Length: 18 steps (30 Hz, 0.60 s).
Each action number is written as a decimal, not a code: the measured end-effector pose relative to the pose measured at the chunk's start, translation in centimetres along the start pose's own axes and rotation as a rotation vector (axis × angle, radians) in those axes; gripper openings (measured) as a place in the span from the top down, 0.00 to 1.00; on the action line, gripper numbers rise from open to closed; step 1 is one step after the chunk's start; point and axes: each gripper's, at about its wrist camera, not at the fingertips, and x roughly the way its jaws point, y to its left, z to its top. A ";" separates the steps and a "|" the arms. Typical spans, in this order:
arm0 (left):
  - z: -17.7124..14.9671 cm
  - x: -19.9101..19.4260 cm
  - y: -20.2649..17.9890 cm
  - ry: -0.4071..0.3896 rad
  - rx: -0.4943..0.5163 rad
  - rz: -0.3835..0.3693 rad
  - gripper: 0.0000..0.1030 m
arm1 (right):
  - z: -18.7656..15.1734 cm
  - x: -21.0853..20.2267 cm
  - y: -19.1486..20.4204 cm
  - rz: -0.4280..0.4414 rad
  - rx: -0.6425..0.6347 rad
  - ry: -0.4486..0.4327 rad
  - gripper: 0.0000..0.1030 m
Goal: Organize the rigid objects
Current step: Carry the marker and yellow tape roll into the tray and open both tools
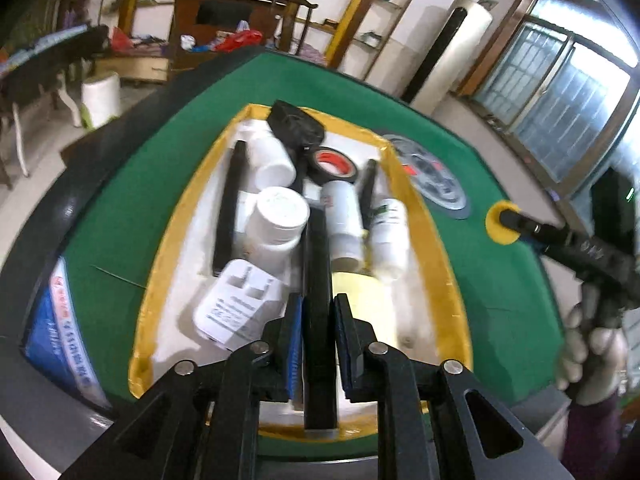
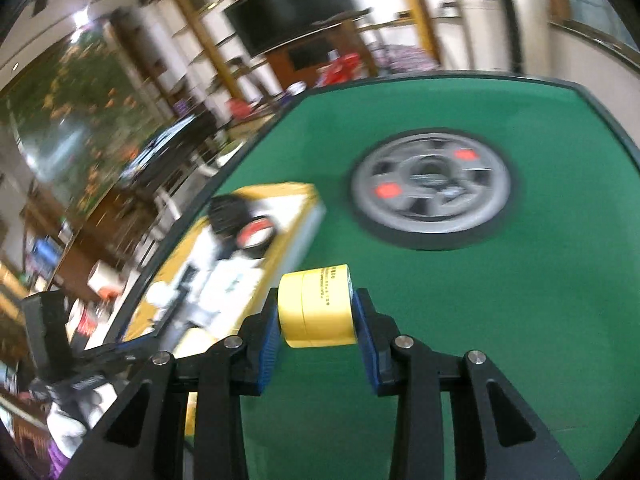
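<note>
A yellow-rimmed white box (image 1: pixel 426 216) lies on the green table and holds white bottles (image 1: pixel 280 216), a black tape roll (image 1: pixel 334 164), black bars, a white plug adapter (image 1: pixel 236 308) and a black case. My left gripper (image 1: pixel 318 312) is shut on a long black bar (image 1: pixel 318 264) that hangs over the box. My right gripper (image 2: pixel 316 312) is shut on a yellow tape roll (image 2: pixel 316 306) above the table, right of the box (image 2: pixel 296 232). The right gripper also shows in the left wrist view (image 1: pixel 500 222), holding the roll.
A grey round hub with red marks (image 2: pixel 432 186) sits in the table's centre, right of the box. A blue and white packet (image 1: pixel 60 328) lies at the table's left edge. Room furniture and shelves stand behind the table.
</note>
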 end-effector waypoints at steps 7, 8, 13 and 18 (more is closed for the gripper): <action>-0.3 -1.7 0.0 -0.081 0.024 -0.022 0.33 | 1.4 5.1 6.6 -0.007 -0.097 0.084 0.67; -0.4 -2.0 0.2 -0.087 0.026 -0.029 0.33 | 1.6 5.8 7.2 -0.013 -0.106 0.095 0.67; -0.2 -3.0 0.7 -0.109 0.036 -0.036 0.30 | 3.0 10.2 8.8 -0.086 -0.147 0.137 0.67; -0.5 -4.1 0.5 -0.153 0.076 -0.045 0.22 | 4.2 13.6 8.9 -0.129 -0.131 0.167 0.67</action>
